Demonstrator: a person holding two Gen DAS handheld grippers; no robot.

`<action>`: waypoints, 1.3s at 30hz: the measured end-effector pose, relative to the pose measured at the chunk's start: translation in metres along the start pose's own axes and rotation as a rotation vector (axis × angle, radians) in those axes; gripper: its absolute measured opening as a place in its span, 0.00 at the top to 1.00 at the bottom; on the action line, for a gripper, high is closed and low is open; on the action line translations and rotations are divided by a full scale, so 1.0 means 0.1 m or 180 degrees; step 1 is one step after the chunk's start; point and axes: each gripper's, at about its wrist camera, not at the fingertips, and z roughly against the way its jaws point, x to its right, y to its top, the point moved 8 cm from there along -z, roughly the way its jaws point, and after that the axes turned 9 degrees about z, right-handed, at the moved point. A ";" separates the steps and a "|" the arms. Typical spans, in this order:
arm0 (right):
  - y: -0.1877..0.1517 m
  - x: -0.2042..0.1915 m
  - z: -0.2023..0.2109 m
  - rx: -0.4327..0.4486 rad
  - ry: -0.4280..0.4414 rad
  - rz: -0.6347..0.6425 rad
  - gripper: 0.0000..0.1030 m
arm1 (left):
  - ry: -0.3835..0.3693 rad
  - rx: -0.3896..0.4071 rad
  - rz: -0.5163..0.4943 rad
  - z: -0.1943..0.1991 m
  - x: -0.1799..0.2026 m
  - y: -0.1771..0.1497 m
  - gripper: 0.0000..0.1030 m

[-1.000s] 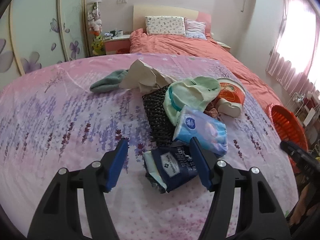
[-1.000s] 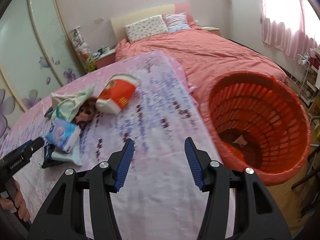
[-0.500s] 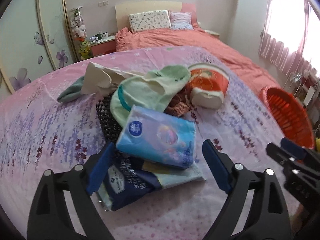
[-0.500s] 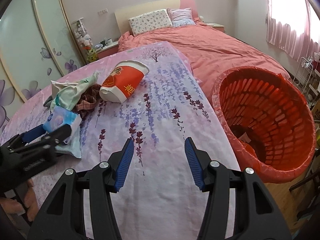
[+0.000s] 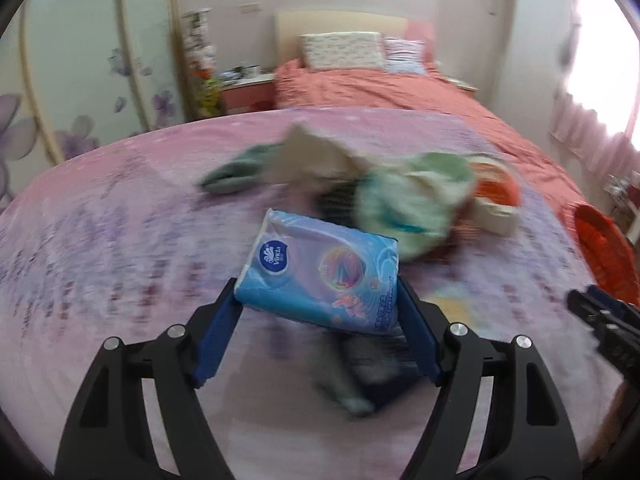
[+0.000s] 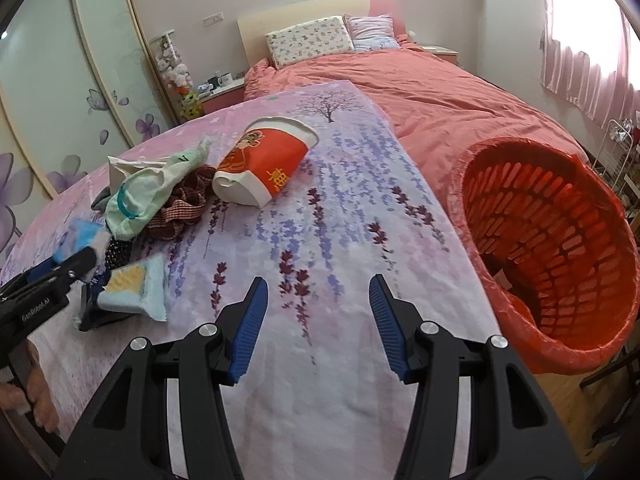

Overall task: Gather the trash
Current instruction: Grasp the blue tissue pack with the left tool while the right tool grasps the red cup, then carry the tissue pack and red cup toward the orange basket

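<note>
A light blue tissue pack [image 5: 308, 260] sits between the blue pads of my left gripper [image 5: 316, 284]. Its jaws are closing, and both pads press on the pack's sides. The pack is sharp while the table behind it is blurred. A dark blue wipes pack [image 5: 380, 376] lies just below. Beyond lie a pale green wrapper [image 6: 148, 192], crumpled paper [image 5: 308, 156] and a red paper cup [image 6: 264, 164] on its side. My right gripper [image 6: 317, 280] hovers open over the bare cloth with nothing in it. The red mesh trash basket [image 6: 560, 240] stands to its right.
The round table wears a pink lavender-print cloth [image 6: 340, 216]. A light blue wrapper [image 6: 136, 288] lies near the left gripper [image 6: 60, 276]. Behind the table are a bed with a coral quilt [image 6: 440, 80], a wardrobe [image 6: 60, 80] and a nightstand [image 5: 244, 88].
My left gripper opened wide, went forward around the tissue pack, then closed on it and drew back with it. The right gripper has hardly moved.
</note>
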 end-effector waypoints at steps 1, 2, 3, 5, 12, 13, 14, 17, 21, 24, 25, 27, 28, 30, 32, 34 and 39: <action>0.01 -0.02 -0.02 -0.0005 0.0008 0.0000 0.48 | 0.0066 -0.0038 0.0072 -0.04 -0.13 0.01 0.29; 0.03 -0.05 -0.05 -0.0012 0.0025 -0.0001 0.48 | 0.0107 -0.0071 0.0136 -0.08 -0.23 0.01 0.29; 0.04 -0.08 -0.08 -0.0019 0.0038 -0.0002 0.48 | 0.0168 -0.0103 0.0216 -0.14 -0.36 0.02 0.29; 0.07 -0.12 -0.11 -0.0019 0.0058 0.0002 0.48 | 0.0257 -0.0113 0.0266 -0.18 -0.52 0.02 0.29; 0.37 -0.33 -0.31 0.0065 0.0126 -0.0067 0.48 | 0.0303 -0.0234 0.0468 -0.31 -0.89 0.03 0.28; 0.40 -0.35 -0.34 0.0077 0.0126 -0.0081 0.48 | 0.0295 -0.0247 0.0470 -0.32 -0.90 0.04 0.28; 0.43 -0.37 -0.36 0.0091 0.0118 -0.0092 0.48 | 0.0281 -0.0265 0.0475 -0.34 -0.90 0.04 0.28; 0.57 -0.42 -0.47 0.0121 0.0022 -0.0154 0.40 | 0.0260 -0.0297 0.0496 -0.37 -0.91 0.04 0.28; 0.69 -0.43 -0.63 0.0080 -0.0103 -0.0233 0.33 | 0.0338 -0.0327 0.0419 -0.42 -0.91 0.05 0.26; 0.74 -0.39 -0.77 -0.0019 -0.0269 -0.0278 0.33 | 0.0327 -0.0329 0.0424 -0.44 -0.91 0.06 0.26; 0.74 -0.37 -0.82 -0.0055 -0.0300 -0.0297 0.33 | 0.0327 -0.0330 0.0424 -0.43 -0.91 0.06 0.26; 0.75 -0.36 -0.87 -0.0100 -0.0319 -0.0329 0.33 | 0.0330 -0.0329 0.0422 -0.44 -0.92 0.06 0.26; 0.76 -0.35 -0.89 -0.0099 -0.0334 -0.0330 0.33 | 0.0327 -0.0329 0.0424 -0.43 -0.91 0.06 0.26; 0.78 -0.33 -0.90 -0.0095 -0.0370 -0.0269 0.33 | 0.0326 -0.0329 0.0425 -0.44 -0.91 0.06 0.26; 0.77 -0.31 -0.88 -0.0087 -0.0354 -0.0226 0.34 | 0.0328 -0.0328 0.0424 -0.44 -0.92 0.06 0.26; 0.71 -0.27 -0.81 -0.0067 -0.0322 -0.0212 0.34 | 0.0327 -0.0328 0.0424 -0.44 -0.91 0.06 0.26; 0.44 -0.18 -0.52 -0.0072 -0.0234 -0.0158 0.34 | 0.0328 -0.0327 0.0424 -0.44 -0.91 0.06 0.26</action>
